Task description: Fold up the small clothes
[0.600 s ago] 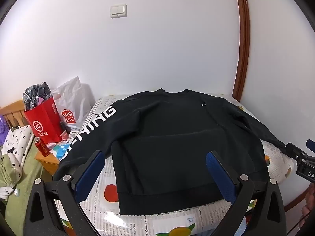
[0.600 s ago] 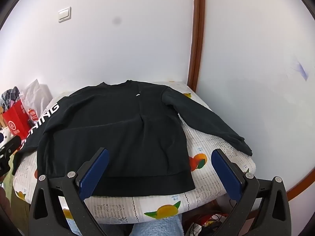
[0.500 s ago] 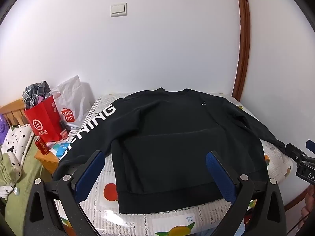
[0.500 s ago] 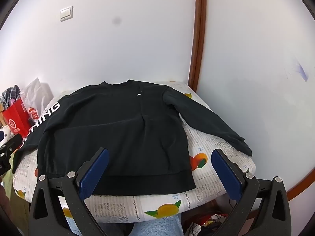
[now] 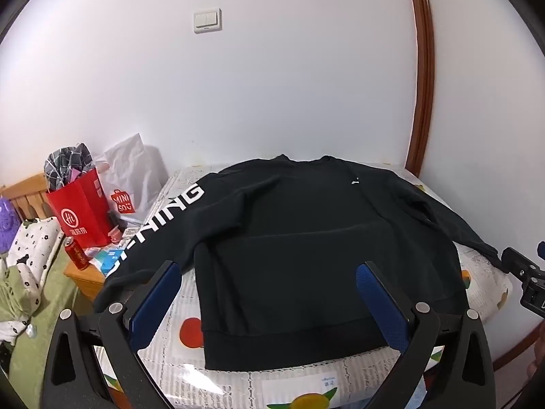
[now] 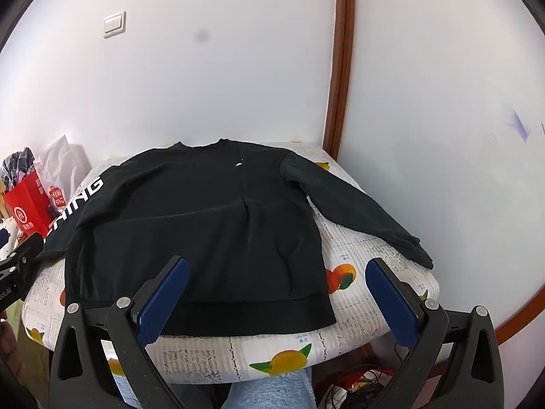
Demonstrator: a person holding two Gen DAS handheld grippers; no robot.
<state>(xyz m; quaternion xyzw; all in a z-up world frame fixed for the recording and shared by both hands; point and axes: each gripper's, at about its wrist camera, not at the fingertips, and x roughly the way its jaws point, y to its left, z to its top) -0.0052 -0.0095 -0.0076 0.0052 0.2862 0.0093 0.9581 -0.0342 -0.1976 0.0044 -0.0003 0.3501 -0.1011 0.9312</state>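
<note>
A black long-sleeved sweatshirt [image 5: 306, 238] lies flat, front up, on a round table with a fruit-print cloth [image 5: 184, 334]. It also shows in the right wrist view [image 6: 204, 231]. Its left sleeve with white letters [image 5: 163, 218] runs down to the table's left edge. Its right sleeve [image 6: 357, 211] runs to the right edge. My left gripper [image 5: 269, 296] is open and empty, held above the hem. My right gripper [image 6: 276, 293] is open and empty, above the hem's right corner.
A red paper bag [image 5: 81, 211], a white plastic bag [image 5: 133, 177] and a red can [image 5: 75, 253] stand on a wooden stand left of the table. White walls close the back and right. A brown wooden trim [image 6: 340, 68] runs up the corner.
Both grippers have drifted very slightly; the view is almost the same. The sweatshirt has not moved.
</note>
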